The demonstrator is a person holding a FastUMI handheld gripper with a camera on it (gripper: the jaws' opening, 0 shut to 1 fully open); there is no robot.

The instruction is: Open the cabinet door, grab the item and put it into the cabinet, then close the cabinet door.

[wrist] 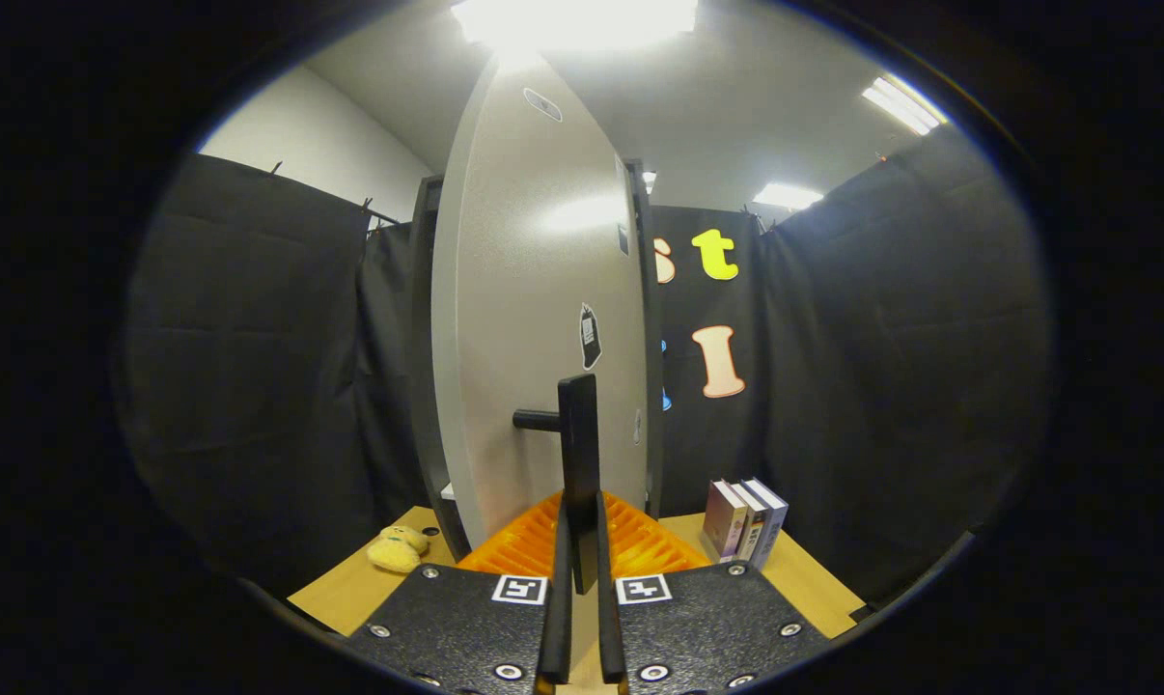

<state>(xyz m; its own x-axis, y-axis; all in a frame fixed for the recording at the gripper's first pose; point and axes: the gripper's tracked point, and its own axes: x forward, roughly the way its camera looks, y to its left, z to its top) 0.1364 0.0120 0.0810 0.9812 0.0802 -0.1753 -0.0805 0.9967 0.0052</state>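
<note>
Nearest, the gripper (pixel 582 569) has its two fingers drawn in narrow, pressing from either side on the lower end of the cabinet door's handle (pixel 579 454), a dark upright bar held off the door by a short stub. The bar looks rigid and slim, so a grip low on it, as here, should give firm purchase, and the pull will likely have to follow the hinge's arc rather than run straight back.

Just beyond the fingers the pale cabinet door (pixel 543 319) stands swung partly open, edge-on, with small stickers on its face. It looks like a stiff, light panel that ought to swing easily. What is inside the cabinet (pixel 426 347) cannot be told, since the door hides the opening.

On the wooden table (pixel 350 589), near the left of the door's foot, lies a soft yellow plush toy (pixel 397 548), probably the item to stow; it should be light and squashy, best pinched across its body. To the right, a few books (pixel 744 521) stand upright together, well apart from the toy
</note>
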